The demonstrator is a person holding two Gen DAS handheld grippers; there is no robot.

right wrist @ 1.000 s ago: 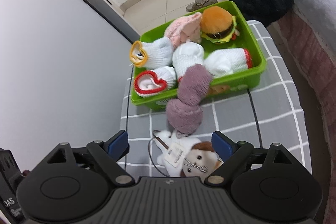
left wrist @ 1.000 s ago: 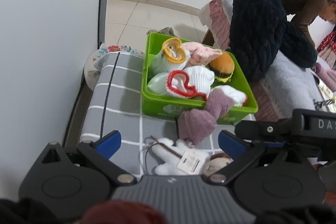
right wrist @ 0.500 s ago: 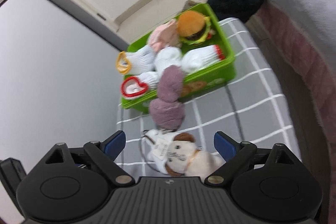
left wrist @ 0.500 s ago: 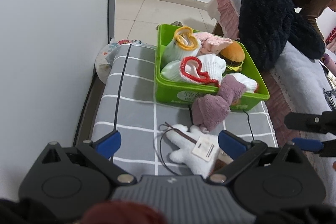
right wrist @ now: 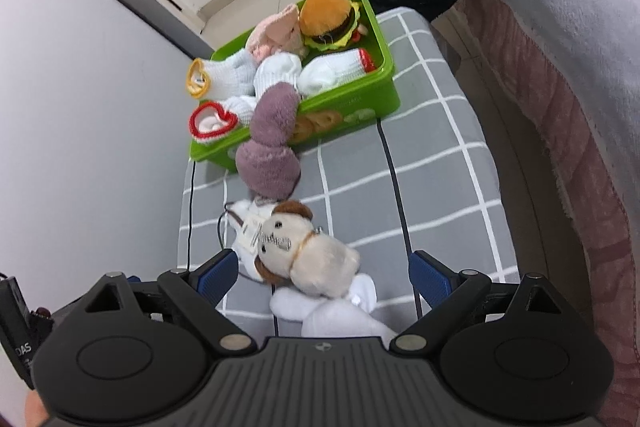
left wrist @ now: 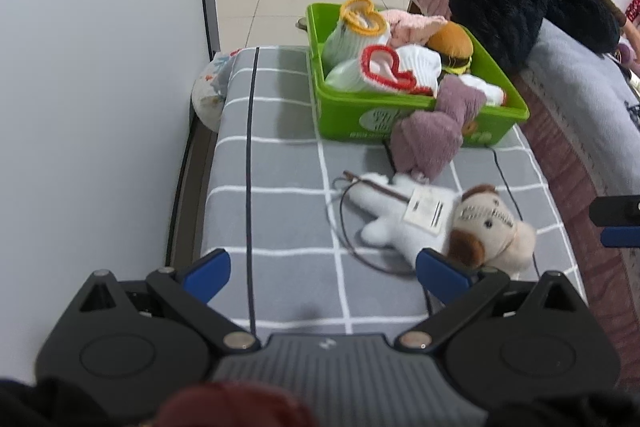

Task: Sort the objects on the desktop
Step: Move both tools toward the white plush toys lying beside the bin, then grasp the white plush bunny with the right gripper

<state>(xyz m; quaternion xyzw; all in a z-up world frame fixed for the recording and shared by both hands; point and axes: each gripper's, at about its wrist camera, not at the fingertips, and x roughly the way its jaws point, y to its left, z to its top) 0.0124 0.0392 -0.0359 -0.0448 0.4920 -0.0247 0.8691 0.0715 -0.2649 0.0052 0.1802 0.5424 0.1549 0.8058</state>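
Right gripper (right wrist: 322,277) released, jaws wide around plush dog (right wrist: 304,255), left gripper (left wrist: 322,273) released over grey checked cushion (left wrist: 280,163), green bin (left wrist: 352,115) beyond.

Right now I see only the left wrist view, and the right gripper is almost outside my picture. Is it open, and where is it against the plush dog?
Observer: The right gripper is wide open and holds nothing.
Operator: And the dog?
Observer: The plush dog has its head between the two fingers, nearer the left one.
Operator: What lies in the bin behind the purple sock?
Observer: Behind the purple sock, a white sock with a red cuff lies along the near wall of the green bin.
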